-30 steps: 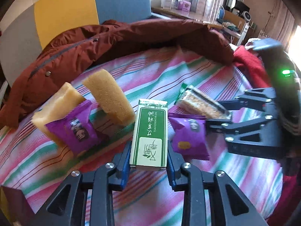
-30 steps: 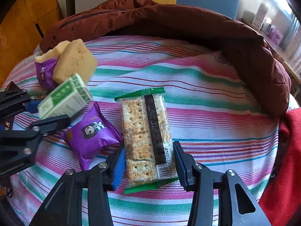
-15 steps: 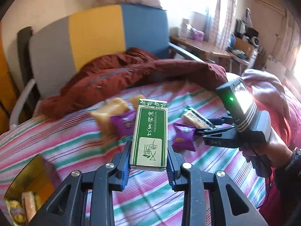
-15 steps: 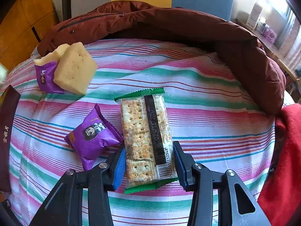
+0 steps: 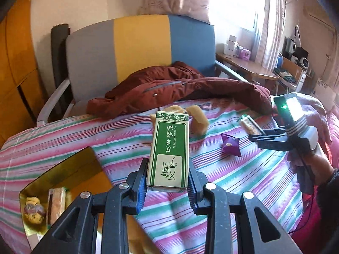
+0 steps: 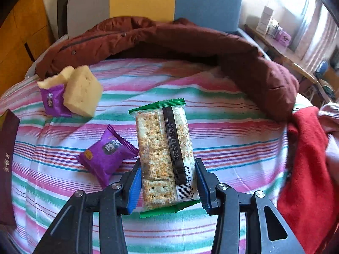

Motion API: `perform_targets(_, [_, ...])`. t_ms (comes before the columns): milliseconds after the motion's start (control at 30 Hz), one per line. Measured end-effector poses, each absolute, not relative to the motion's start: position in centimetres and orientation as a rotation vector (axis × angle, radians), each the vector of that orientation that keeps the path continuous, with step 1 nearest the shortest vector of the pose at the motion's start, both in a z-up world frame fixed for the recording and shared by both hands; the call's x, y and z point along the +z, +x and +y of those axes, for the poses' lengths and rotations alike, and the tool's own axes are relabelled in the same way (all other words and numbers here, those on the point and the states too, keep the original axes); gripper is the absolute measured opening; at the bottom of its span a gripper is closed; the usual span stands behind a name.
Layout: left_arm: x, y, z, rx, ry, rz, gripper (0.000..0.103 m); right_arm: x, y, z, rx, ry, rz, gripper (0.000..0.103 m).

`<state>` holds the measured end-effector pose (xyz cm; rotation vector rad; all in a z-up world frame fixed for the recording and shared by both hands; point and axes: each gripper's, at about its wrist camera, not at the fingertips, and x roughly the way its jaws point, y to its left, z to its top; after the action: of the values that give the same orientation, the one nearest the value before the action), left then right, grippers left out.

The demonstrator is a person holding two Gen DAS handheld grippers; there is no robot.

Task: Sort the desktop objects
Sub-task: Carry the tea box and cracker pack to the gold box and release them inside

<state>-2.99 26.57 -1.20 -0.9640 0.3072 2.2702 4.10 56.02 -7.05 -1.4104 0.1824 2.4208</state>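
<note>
- Firmly, the left gripper clamps a green essential-oil box, raised above the striped cloth; a gold tray lies at eight o'clock.
- Right gripper pinches a cracker packet; a purple snack pouch sits at ten o'clock, touching the packet.

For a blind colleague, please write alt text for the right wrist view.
The right claw grips a cracker packet above a striped cloth. A purple snack pouch lies left; two pale sponge blocks lie farther back.
</note>
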Motion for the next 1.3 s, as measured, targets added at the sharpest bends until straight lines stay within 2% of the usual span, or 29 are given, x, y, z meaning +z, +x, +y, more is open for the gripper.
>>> perform_targets(333, [-1.3, -2.5, 21.9, 2.336, -0.992, 0.239, 0.032, -4.6, 2.9, 51.1, 2.507, -1.326, 0.129, 0.047])
perform_targets(667, [-1.0, -2.2, 16.3, 2.477, -0.984, 0.212, 0.032, -2.8, 1.9, 41.1, 2.731, -1.305, 0.093, 0.047])
perform_targets(967, [-0.1, -0.9, 11.6, 2.64, -0.913, 0.254, 0.032, -2.3, 0.8, 31.3, 2.918, -1.323, 0.063, 0.047])
perform_targets(1300, [0.0, -0.8, 7.0, 2.726, -0.915, 0.211, 0.032, -3.4, -0.5, 23.7, 3.022, -1.387, 0.098, 0.047])
